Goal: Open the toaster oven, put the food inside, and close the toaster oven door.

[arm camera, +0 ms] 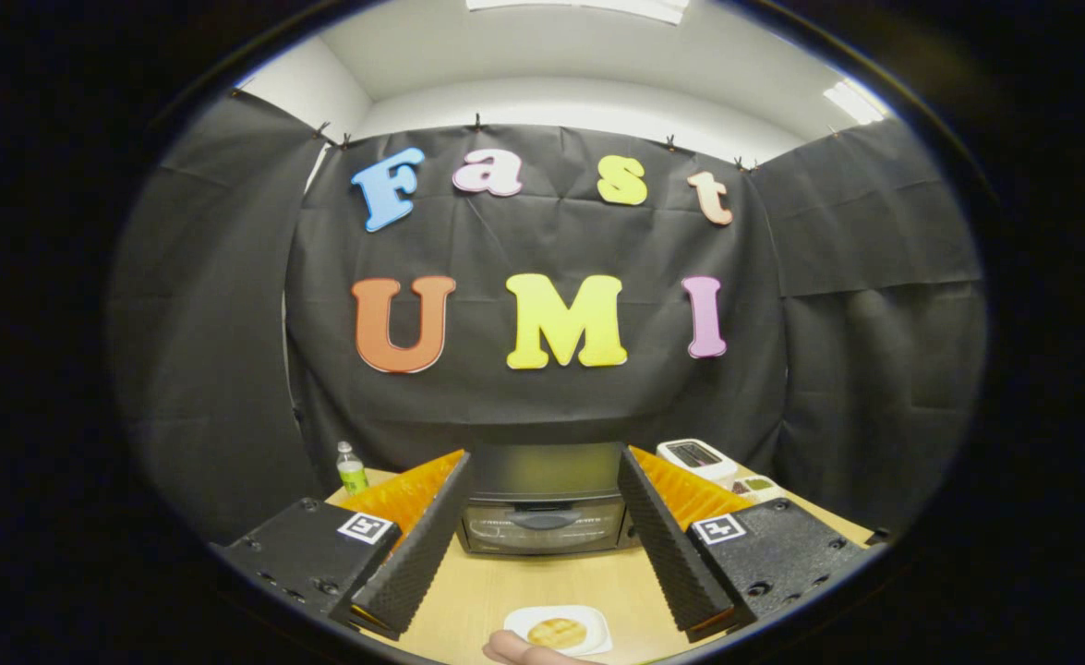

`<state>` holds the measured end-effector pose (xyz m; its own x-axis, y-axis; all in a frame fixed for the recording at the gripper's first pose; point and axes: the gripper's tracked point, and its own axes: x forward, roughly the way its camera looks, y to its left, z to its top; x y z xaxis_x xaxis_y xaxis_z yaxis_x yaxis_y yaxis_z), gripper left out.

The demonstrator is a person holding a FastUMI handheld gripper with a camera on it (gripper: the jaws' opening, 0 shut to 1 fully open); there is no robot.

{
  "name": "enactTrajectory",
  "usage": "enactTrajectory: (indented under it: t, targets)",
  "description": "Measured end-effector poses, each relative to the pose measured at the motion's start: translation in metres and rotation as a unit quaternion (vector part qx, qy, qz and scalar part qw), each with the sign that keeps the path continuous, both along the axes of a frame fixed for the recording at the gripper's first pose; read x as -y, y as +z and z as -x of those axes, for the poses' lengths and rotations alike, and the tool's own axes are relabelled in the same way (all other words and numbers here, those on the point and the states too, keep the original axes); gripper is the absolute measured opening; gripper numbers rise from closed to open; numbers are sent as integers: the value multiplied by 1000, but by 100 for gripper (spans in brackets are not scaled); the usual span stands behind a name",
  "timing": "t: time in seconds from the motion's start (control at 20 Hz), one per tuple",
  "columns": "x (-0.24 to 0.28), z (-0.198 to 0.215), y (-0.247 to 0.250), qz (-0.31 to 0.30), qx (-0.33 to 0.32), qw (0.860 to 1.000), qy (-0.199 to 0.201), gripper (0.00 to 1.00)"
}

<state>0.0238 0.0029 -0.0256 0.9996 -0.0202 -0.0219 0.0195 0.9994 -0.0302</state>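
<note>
One toaster oven [543,503], one plate [597,631], one pastry [557,633], one bottle [351,468], perhaps two gadgets [697,457].

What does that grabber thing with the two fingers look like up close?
The gripper has two long flat fingers with bumpy, ribbed inner faces, spread wide apart. Each one sits on a chunky black block with screws in it. On top of each block is a small white square sticker with a black pattern. Behind the fingers are bright orange ridged parts.
</note>
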Motion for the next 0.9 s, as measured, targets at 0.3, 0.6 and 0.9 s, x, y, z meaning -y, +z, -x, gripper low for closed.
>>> enactTrajectory:
  t: [0.3,0.6,0.9]
  targets:
    - [10,-56,-28,5,-15,1000,-15,100]
    - [19,-128,-71,12,-55,998,-30,100]
    - [24,-187,-132,39,-120,991,-33,100]
